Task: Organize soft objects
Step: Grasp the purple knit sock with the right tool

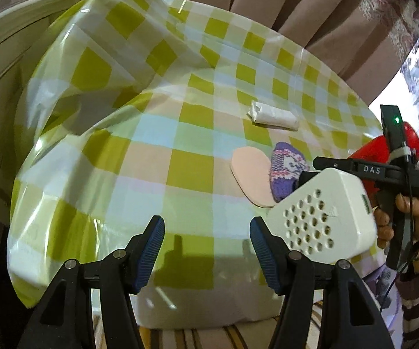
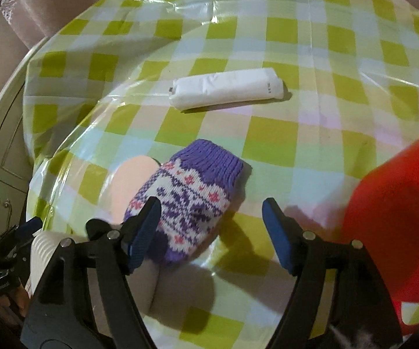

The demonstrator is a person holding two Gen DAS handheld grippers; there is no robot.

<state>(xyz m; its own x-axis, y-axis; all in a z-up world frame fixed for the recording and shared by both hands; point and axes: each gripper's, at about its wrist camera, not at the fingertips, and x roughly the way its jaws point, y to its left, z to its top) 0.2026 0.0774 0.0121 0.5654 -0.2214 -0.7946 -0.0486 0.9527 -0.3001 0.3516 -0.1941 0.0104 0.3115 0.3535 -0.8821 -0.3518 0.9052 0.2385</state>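
Right gripper (image 2: pixel 210 226) jaws apart, gripping nothing, over purple knit mitten (image 2: pixel 190 196) on checked tablecloth (image 2: pixel 270 142). Pink pad (image 2: pixel 129 187) touching mitten's left. White packet (image 2: pixel 226 90) beyond. Left gripper (image 1: pixel 206 251) open, empty.

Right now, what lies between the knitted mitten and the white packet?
Nothing: only bare checked tablecloth separates the knitted mitten from the white packet, clearest in the right wrist view.

The letters "DAS" stand in pale capitals on the black bar (image 1: pixel 372 170) of the right gripper's body, seen from the left wrist. Small marks on the white packet (image 2: pixel 226 88) are too tiny to read.
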